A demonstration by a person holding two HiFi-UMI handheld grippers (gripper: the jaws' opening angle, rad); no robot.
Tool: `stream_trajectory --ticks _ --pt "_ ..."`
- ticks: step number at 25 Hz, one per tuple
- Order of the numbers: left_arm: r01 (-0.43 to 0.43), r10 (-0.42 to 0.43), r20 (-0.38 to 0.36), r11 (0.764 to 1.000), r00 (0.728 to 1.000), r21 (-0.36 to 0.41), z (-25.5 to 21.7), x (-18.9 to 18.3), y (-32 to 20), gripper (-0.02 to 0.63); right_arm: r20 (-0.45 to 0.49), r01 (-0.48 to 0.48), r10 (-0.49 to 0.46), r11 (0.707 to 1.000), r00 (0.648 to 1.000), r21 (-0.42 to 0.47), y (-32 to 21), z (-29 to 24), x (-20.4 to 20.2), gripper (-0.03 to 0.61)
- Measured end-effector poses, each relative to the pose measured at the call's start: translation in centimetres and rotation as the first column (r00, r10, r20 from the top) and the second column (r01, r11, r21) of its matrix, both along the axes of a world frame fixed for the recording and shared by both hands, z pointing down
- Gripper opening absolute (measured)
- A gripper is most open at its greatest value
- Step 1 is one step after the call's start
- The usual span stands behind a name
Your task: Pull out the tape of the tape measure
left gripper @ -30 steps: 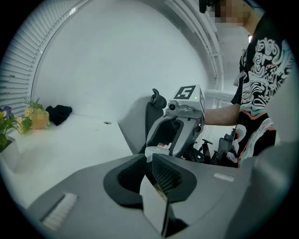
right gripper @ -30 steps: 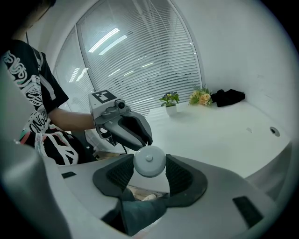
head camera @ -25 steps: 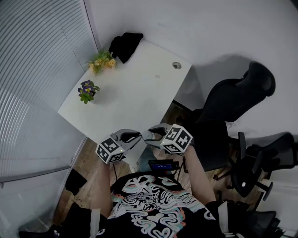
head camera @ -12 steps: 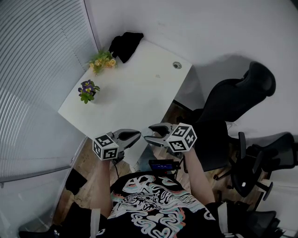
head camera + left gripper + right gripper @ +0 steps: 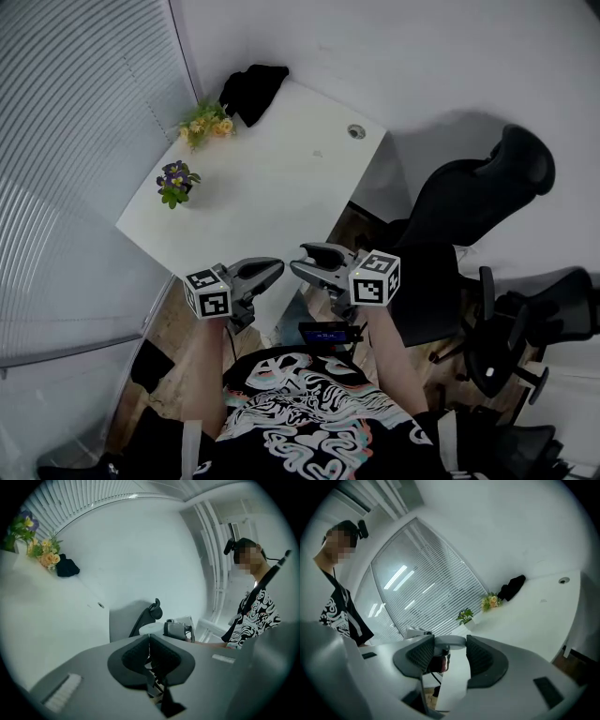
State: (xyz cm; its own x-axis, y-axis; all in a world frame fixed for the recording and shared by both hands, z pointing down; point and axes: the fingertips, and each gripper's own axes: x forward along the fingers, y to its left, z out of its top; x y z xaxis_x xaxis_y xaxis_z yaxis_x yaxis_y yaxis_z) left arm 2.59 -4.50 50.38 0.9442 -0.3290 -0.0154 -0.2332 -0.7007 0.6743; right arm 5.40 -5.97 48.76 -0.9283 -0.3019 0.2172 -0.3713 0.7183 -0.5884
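Observation:
Both grippers hover just off the near edge of the white desk (image 5: 272, 187), tips facing each other. My right gripper (image 5: 300, 264) is shut on a white tape measure case (image 5: 450, 641), which spans the gap between its two pads. A dark red part of it shows below. My left gripper (image 5: 277, 268) is shut, its jaws having just closed. Its tips (image 5: 149, 635) sit right in front of the white case (image 5: 152, 627). I cannot tell whether the tape's end is pinched between them. No drawn-out tape shows.
On the desk's far left stand a purple flower pot (image 5: 176, 180) and a yellow one (image 5: 206, 122), with a black cloth (image 5: 251, 89) behind and a cable hole (image 5: 355, 132). Black office chairs (image 5: 478, 197) stand to the right. Window blinds (image 5: 75, 141) line the left.
Both grippers have risen a little and rolled, so their marker cubes show other faces. The left jaws have closed. A small gap has opened between the two grippers.

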Motion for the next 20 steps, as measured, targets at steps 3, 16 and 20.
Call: stream_trajectory --ticks 3,16,20 --pt "0.023 -0.024 -0.043 1.0 0.999 -0.012 -0.5 -0.4 -0.5 0.008 0.041 -0.045 0.045 0.999 0.998 -0.005 -0.6 -0.7 -0.3 0.218" --pt "0.069 -0.079 -0.178 0.996 0.981 -0.064 -1.9 -1.4 -1.6 0.008 0.159 -0.142 0.148 0.989 0.976 -0.049 -1.9 -1.9 -0.7 0.216" --pt "0.071 -0.082 -0.18 0.995 0.98 -0.07 -1.9 -1.6 -1.9 0.008 0.163 -0.163 0.17 0.985 0.972 -0.055 -2.1 -1.8 -0.8 0.216"
